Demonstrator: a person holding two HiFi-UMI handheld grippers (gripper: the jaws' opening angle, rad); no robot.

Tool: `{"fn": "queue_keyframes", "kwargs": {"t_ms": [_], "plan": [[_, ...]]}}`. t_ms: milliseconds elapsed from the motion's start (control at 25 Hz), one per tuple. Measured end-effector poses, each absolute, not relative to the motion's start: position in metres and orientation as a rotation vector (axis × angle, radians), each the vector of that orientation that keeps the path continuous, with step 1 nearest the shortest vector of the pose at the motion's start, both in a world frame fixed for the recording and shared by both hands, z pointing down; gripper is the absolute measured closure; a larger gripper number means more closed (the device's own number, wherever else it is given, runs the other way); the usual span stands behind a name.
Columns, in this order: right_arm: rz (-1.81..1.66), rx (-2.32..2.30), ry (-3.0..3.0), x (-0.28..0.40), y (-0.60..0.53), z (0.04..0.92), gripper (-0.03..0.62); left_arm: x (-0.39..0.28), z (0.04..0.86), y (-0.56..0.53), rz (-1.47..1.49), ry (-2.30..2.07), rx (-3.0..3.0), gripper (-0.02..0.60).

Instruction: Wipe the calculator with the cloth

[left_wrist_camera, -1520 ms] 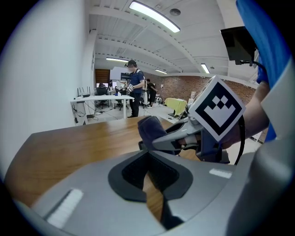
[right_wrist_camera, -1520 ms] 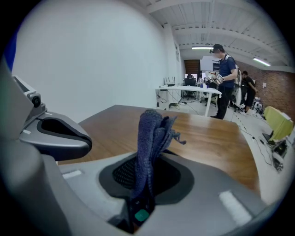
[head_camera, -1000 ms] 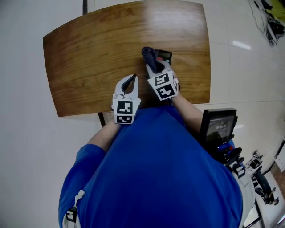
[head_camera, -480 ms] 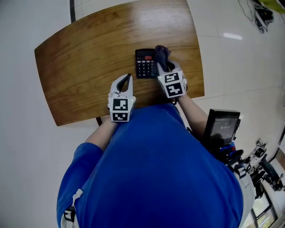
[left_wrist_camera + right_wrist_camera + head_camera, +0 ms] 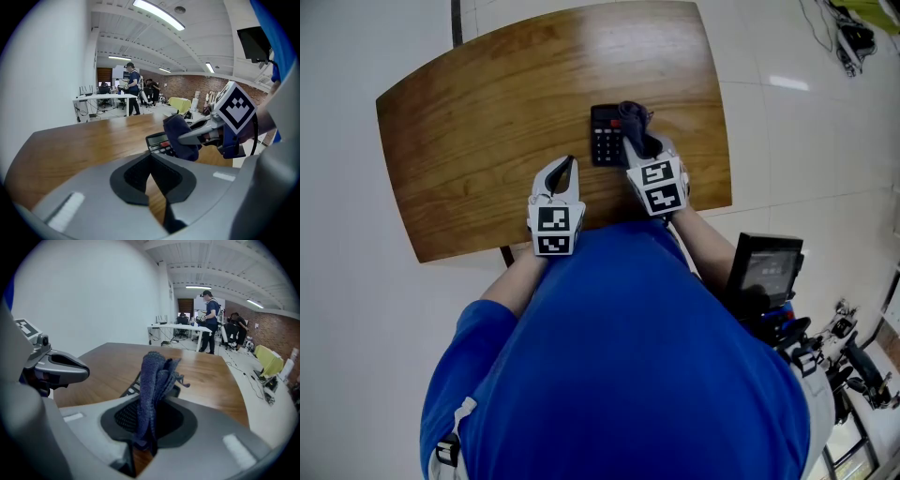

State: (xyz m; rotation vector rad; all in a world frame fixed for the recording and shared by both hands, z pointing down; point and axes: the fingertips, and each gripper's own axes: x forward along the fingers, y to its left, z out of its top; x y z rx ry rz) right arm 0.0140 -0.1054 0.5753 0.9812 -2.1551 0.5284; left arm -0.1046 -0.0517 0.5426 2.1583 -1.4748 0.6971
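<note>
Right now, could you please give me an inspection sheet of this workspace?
Surface: wooden table.
Job's things: black calculator lying flat on the table; dark blue cloth over its right side.
Clutter: nothing seen.
Grippers: right gripper shut on the cloth; left gripper shut, empty, left of the calculator.
Cables: loose cables on the floor, away from the table.
Surroundings: white tiled floor; screen on a stand at the person's right; people at desks in the background.

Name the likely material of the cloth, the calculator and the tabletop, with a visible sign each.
Cloth: dark blue knitted or terry fabric, looped texture. Calculator: probably black matte plastic, moulded keys. Tabletop: wood or wood veneer, glossy, grain lines.
</note>
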Motion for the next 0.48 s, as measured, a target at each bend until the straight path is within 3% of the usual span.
{"fn": "queue_keyframes", "kwargs": {"t_ms": [480], "plan": [[0.526, 0.785, -2.247, -0.057, -0.082, 0.567, 0.514, -0.13, 0.515, -0.027, 0.715, -1.572, 2.066, 0.577]]}}
